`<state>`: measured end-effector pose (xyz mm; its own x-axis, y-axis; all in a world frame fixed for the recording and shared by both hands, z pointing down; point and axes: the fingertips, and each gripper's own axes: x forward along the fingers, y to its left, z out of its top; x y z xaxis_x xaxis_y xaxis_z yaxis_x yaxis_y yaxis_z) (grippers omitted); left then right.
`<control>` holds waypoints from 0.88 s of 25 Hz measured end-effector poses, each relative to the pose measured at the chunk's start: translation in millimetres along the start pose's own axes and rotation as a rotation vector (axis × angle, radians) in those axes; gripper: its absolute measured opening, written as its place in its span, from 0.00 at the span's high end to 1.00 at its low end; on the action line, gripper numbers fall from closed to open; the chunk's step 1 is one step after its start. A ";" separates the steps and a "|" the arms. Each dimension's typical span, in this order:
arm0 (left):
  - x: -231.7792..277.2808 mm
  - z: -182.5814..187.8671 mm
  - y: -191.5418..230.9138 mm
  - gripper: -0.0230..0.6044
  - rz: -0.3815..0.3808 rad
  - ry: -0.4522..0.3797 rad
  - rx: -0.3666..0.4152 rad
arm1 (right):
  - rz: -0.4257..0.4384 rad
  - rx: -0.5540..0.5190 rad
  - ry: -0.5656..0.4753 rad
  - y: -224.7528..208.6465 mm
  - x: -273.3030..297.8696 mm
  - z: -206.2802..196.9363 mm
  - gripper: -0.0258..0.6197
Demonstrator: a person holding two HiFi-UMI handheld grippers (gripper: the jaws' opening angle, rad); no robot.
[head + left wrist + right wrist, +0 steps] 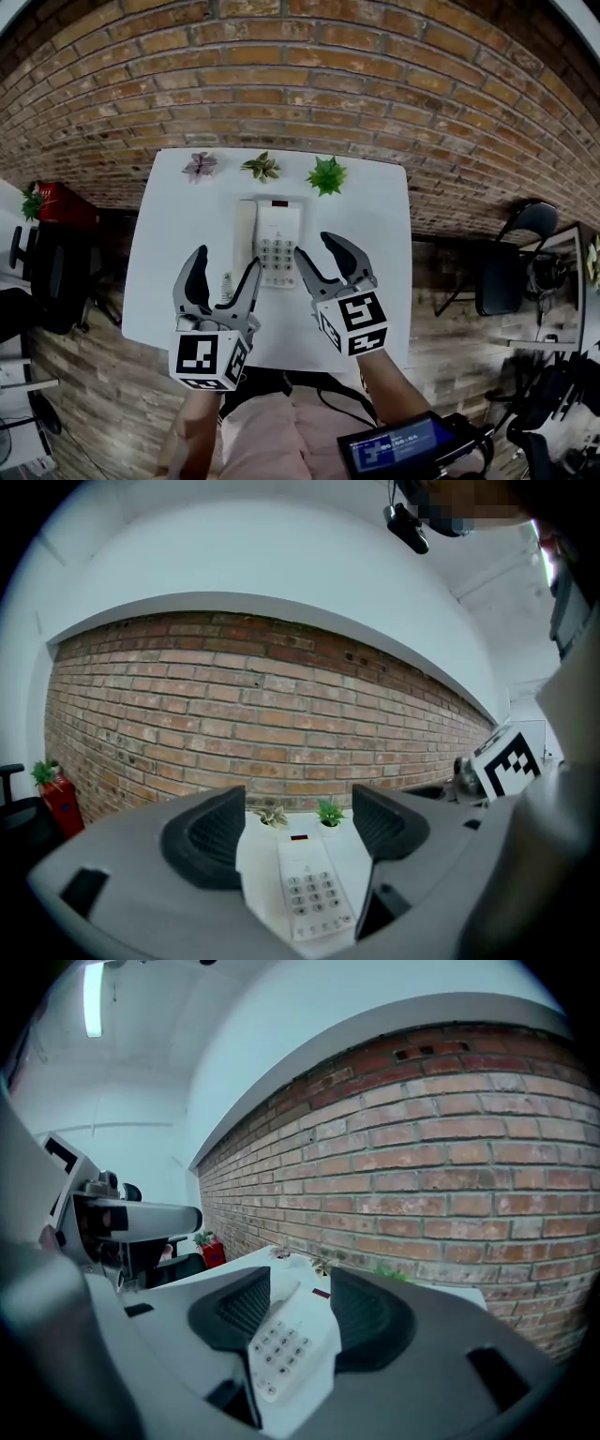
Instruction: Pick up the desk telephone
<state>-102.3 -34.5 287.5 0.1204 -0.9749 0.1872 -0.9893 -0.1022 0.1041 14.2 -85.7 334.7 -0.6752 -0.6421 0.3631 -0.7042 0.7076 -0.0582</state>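
Note:
A white desk telephone [269,242] with a grey keypad and its handset on the left side lies on the white table [375,281]. My left gripper [222,275] stands open over the near left part of the table, its fingertips beside the phone's near left corner. My right gripper [322,253] is open at the phone's near right edge. Nothing is between either pair of jaws. In the left gripper view the telephone [309,885] shows ahead between the pads; the right gripper view also frames the telephone [286,1340] between its pads.
Three small potted plants [263,167] line the table's far edge against a brick wall [300,84]. A black chair [511,262] stands at the right, a red box [64,204] and another chair at the left. A handheld screen device [398,445] shows near my body.

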 end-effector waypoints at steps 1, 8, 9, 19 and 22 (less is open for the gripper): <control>2.1 2.2 3.8 0.40 -0.001 -0.004 -0.006 | 0.001 -0.007 0.003 1.0 4.6 1.7 0.64; 27.6 -15.9 29.4 0.40 -0.058 0.043 -0.049 | -0.043 -0.011 0.028 -2.5 40.1 3.5 0.64; 32.4 -20.3 31.8 0.39 -0.069 0.056 -0.054 | -0.051 -0.004 0.033 -3.6 43.5 2.1 0.64; 76.9 -57.7 45.7 0.39 -0.152 0.173 -0.125 | -0.104 0.060 0.090 -23.4 71.1 -21.3 0.63; 88.8 -70.0 48.3 0.39 -0.164 0.209 -0.144 | -0.110 0.083 0.113 -29.3 80.5 -31.9 0.62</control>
<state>-133.6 -112.2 377.5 0.3066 -0.8846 0.3515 -0.9352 -0.2112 0.2843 -12.5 -148.7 395.3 -0.5677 -0.6735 0.4734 -0.7912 0.6053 -0.0877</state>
